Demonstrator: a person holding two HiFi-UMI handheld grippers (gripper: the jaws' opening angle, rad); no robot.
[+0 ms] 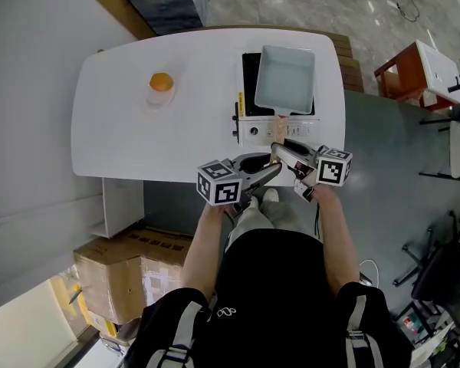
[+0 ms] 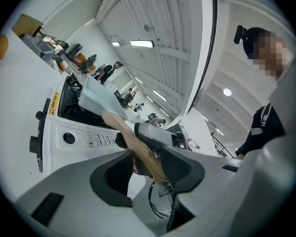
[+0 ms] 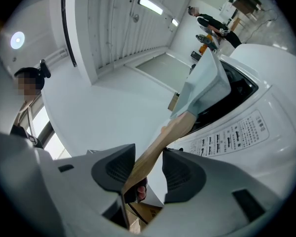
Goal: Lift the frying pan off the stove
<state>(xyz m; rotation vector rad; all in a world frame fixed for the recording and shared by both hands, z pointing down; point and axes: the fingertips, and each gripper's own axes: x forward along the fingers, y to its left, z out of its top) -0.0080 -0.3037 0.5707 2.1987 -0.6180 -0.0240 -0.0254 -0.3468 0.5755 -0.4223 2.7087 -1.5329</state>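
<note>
The table (image 1: pixel 115 129) is viewed steeply from overhead. The stove (image 2: pixel 84 142) and pan handle (image 3: pixel 158 149) are seen closely in both gripper views, apparently from opposite sides.

The frying pan (image 1: pixel 285 79) is pale blue with a tan handle (image 1: pixel 279 131), the stove (image 1: pixel 254 133) white and black.

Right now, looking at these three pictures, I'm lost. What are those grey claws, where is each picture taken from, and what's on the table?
No robot here: a person holds a two-jaw gripper in each hand. One picture looks down from a camera on their head; the other two ride on the grippers. On the white table sit an orange and a stove carrying a square frying pan. The right gripper is clamped on the pan's wooden handle; the left gripper stands open around the handle's end.
</note>
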